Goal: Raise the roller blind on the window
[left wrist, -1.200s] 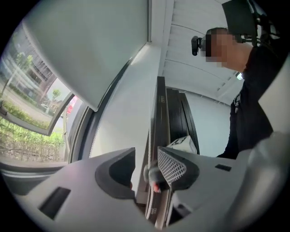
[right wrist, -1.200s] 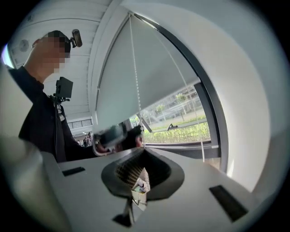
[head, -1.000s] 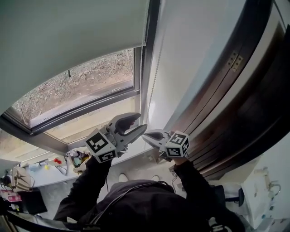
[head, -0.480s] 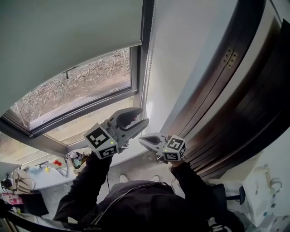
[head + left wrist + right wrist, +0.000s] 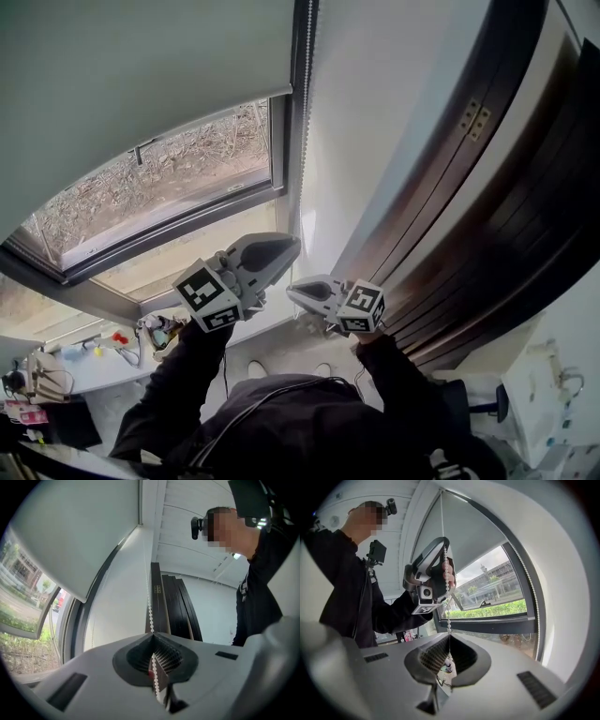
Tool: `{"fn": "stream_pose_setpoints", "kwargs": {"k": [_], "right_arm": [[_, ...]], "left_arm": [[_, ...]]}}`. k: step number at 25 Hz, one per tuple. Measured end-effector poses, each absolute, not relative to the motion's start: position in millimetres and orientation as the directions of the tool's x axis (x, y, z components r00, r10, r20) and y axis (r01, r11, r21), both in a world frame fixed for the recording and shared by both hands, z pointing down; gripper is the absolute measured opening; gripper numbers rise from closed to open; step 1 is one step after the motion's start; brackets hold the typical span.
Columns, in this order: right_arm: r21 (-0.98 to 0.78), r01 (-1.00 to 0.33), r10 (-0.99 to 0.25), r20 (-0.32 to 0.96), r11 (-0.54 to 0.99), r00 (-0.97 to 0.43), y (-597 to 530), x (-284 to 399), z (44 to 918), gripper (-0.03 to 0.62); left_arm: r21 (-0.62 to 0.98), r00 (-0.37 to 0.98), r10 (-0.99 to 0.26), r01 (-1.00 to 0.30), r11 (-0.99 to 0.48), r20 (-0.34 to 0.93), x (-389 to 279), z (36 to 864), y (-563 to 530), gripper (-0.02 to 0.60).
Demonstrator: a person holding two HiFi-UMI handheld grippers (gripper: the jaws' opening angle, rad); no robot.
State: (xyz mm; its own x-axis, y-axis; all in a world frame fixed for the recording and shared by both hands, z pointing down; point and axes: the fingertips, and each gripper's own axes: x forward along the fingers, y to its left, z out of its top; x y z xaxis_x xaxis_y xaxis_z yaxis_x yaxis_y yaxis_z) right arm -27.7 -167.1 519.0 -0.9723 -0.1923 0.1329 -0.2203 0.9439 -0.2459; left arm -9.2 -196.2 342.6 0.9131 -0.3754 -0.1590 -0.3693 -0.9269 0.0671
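Note:
The grey roller blind (image 5: 141,84) covers the upper part of the window. Its white bead chain (image 5: 305,141) hangs down the window's right frame. My left gripper (image 5: 292,246) is the upper one; its jaws have just been closing and now stand shut on the bead chain (image 5: 150,613), which runs between its pads. Just below it, my right gripper (image 5: 292,291) is shut on the same chain (image 5: 447,620). In the right gripper view the chain rises past the left gripper's marker cube (image 5: 425,607) towards the blind (image 5: 468,531).
A dark wooden door frame (image 5: 487,197) with a brass hinge (image 5: 476,120) runs down the right. A white wall strip (image 5: 394,112) lies between it and the window. The uncovered glass (image 5: 178,178) shows dry ground outside. Small items crowd a ledge (image 5: 159,328) at lower left.
The left gripper's jaws stood open around the chain before; now they are shut on it. The right gripper stays shut on the chain. Neither hand has shifted much.

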Motion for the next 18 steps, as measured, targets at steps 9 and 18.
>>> {"fn": "stream_pose_setpoints", "kwargs": {"k": [9, 18], "right_arm": [[-0.169, -0.102, -0.126, -0.140, 0.980, -0.982, -173.2, 9.8, 394.7, 0.250], [0.023, -0.074, -0.072, -0.071, 0.997, -0.995, -179.7, -13.0, 315.5, 0.251]], "left_arm": [[0.137, 0.927, -0.367, -0.354, -0.925, -0.078, -8.2, 421.7, -184.3, 0.006], [0.215, 0.943, -0.333, -0.330, -0.919, 0.020, 4.3, 513.0, -152.7, 0.006]]}}
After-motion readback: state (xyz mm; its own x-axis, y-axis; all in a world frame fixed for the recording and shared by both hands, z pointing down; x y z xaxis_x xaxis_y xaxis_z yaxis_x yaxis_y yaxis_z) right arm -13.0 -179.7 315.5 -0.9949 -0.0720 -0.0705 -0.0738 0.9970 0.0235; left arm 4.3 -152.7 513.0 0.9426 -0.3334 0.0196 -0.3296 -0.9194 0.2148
